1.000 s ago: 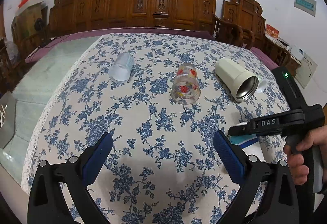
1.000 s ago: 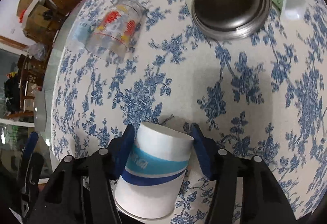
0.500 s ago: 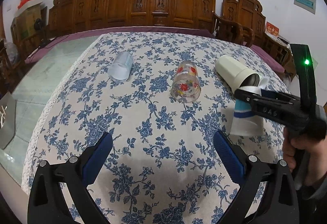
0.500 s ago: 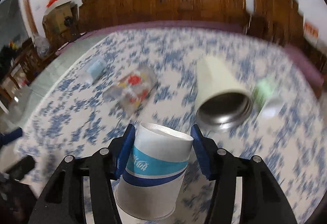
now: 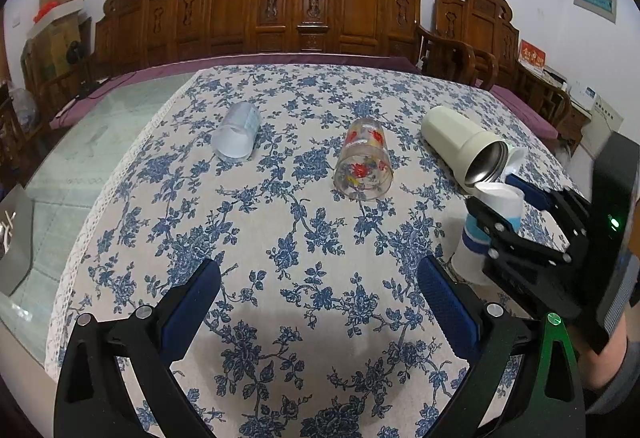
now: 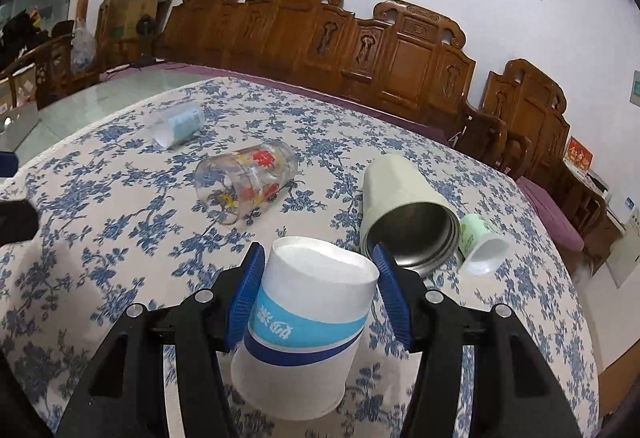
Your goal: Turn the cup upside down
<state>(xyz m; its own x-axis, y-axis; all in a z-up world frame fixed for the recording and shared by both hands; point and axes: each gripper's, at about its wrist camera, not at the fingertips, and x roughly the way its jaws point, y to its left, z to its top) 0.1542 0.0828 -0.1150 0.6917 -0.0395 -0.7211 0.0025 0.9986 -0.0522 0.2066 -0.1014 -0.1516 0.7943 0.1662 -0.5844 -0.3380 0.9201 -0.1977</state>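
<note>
The paper cup (image 6: 304, 334) looks light, thin-walled and easily crushed, so it wants a gentle squeeze across its upper body, near the stiffer closed base. It stands mouth-down at the near right of the floral tablecloth (image 5: 280, 278), base up between the pads of the right gripper (image 6: 316, 290); the jaws are closed on it, though whether its rim fully rests on the cloth is unclear. The left gripper (image 5: 318, 302) hovers wide open and empty, well left of the cup.

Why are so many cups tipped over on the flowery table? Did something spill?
Four lie on their sides: a clear plastic cup, a flowered glass, a cream steel tumbler and a little green cup. No spill shows. The right gripper holds the paper cup mouth-down.
</note>
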